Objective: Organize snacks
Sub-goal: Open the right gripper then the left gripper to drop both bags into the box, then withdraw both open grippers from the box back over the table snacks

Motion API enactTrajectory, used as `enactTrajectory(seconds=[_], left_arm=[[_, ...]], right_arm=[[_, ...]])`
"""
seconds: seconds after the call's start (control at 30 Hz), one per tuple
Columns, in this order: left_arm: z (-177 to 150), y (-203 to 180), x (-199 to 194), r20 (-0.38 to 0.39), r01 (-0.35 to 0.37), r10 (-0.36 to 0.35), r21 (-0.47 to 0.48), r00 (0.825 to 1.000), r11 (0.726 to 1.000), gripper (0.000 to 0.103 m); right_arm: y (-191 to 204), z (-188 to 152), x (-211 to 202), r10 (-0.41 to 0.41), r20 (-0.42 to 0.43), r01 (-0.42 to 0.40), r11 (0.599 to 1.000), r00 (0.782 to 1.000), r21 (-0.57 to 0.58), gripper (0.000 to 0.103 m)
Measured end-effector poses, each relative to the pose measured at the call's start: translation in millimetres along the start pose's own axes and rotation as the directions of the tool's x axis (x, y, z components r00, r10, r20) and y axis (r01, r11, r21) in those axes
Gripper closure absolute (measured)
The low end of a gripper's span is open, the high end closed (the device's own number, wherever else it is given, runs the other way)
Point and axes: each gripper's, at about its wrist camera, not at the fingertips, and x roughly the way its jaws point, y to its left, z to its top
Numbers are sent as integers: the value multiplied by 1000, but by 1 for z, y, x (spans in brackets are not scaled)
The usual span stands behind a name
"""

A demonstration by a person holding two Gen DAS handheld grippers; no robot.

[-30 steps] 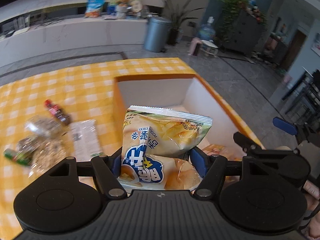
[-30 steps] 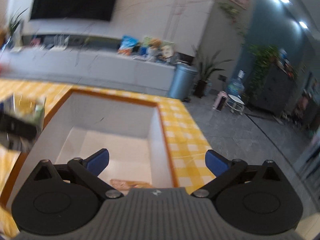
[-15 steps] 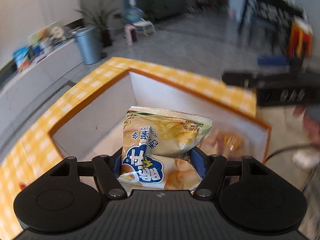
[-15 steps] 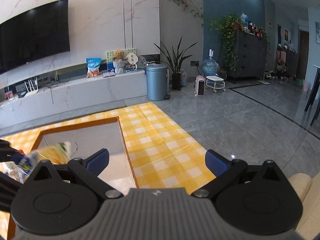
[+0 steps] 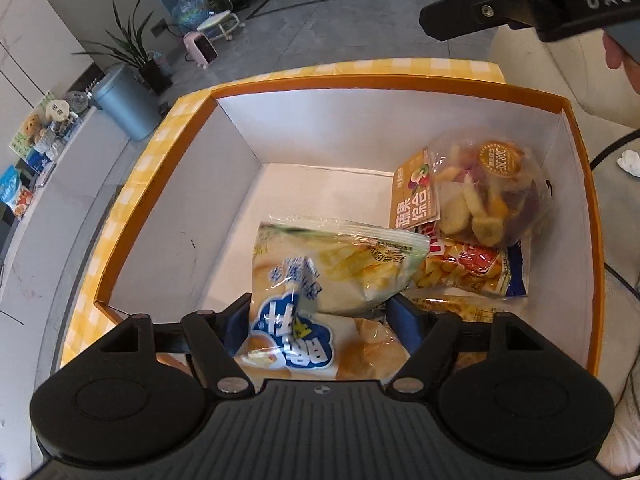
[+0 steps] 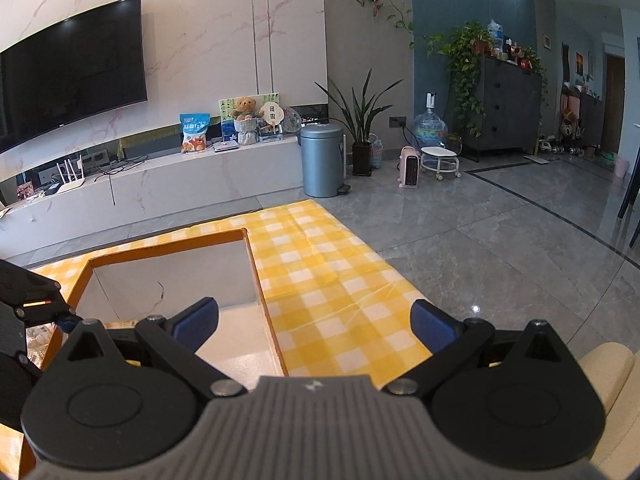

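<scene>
Left wrist view: the left claw [image 5: 320,320] points down into an orange-rimmed box [image 5: 576,184] with white walls. Its jaws have just been opening, and the potato-stick bag [image 5: 320,280] lies loose between the blue pads, at lower centre of the frame. Two more packets — a clear fruit-chip bag [image 5: 484,192] and a red-and-yellow snack bag [image 5: 468,268] — rest at the right of the box. Right wrist view: the right claw [image 6: 316,320] stands wide open and empty above the yellow-checked surface [image 6: 332,280].

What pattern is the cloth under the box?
Yellow-and-white check on the cloth, clearest in the right wrist view.
</scene>
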Motion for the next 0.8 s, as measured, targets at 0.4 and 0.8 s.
enactTrajectory(seconds=[0.4,0.8], left_arm=[[-9,11,-28,141,18,3,-149,990,989,13],[-18,40,-93,144,-57,134,-445,980,893,14]], right_arm=[[-4,4,-1,132,-7,-130,984,991,122,4],[15,4,-12,236,-15,-232,965,972,122,4]])
